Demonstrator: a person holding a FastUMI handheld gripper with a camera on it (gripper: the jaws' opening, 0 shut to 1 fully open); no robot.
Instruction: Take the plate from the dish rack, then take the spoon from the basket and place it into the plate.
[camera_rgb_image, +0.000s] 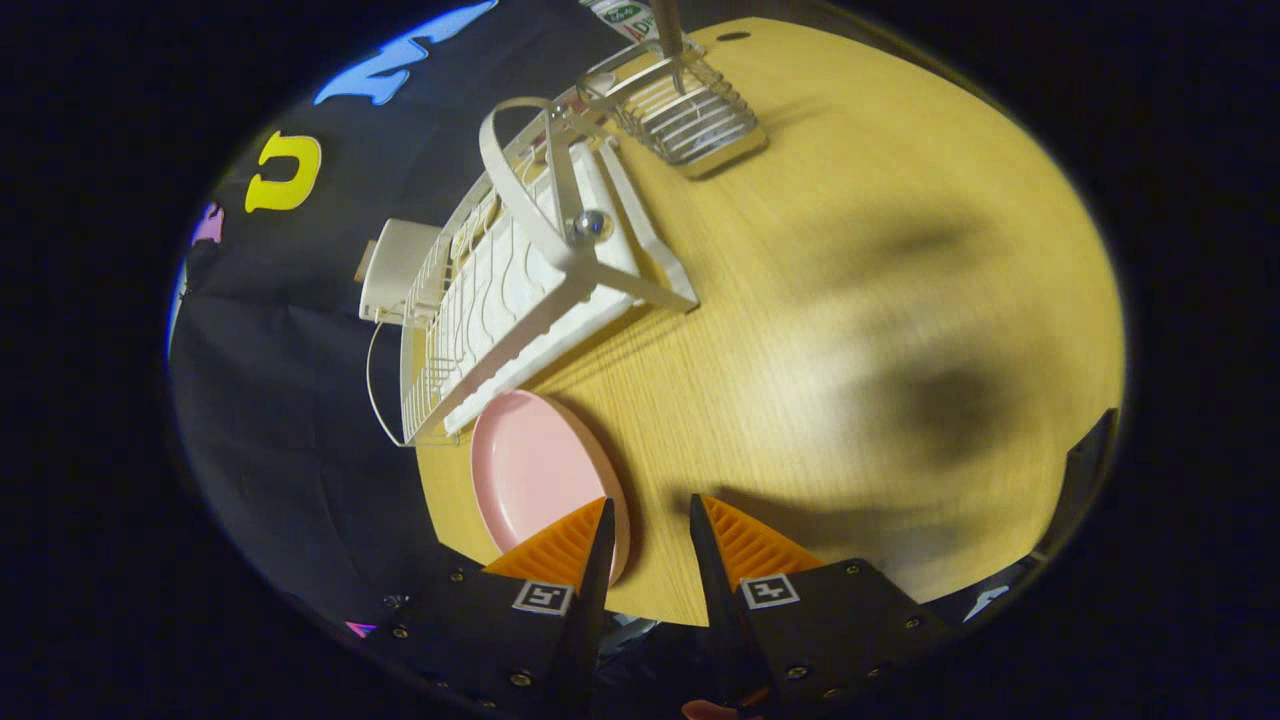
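Observation:
A pink plate (535, 470) lies on the wooden table (850, 250), right beside the near end of the white dish rack (520, 290). My gripper (650, 500) is open. Its left finger covers the plate's near rim, and nothing is pressed between the fingers. Far beyond the rack, a wire basket (690, 110) holds the spoon (668, 35) upright; I see only the spoon's handle.
A white box (395, 265) with a thin cord sits behind the rack, off the table's far edge. The table's edge runs just under the fingers. Bare wood with soft shadows stretches to the right of the rack and basket.

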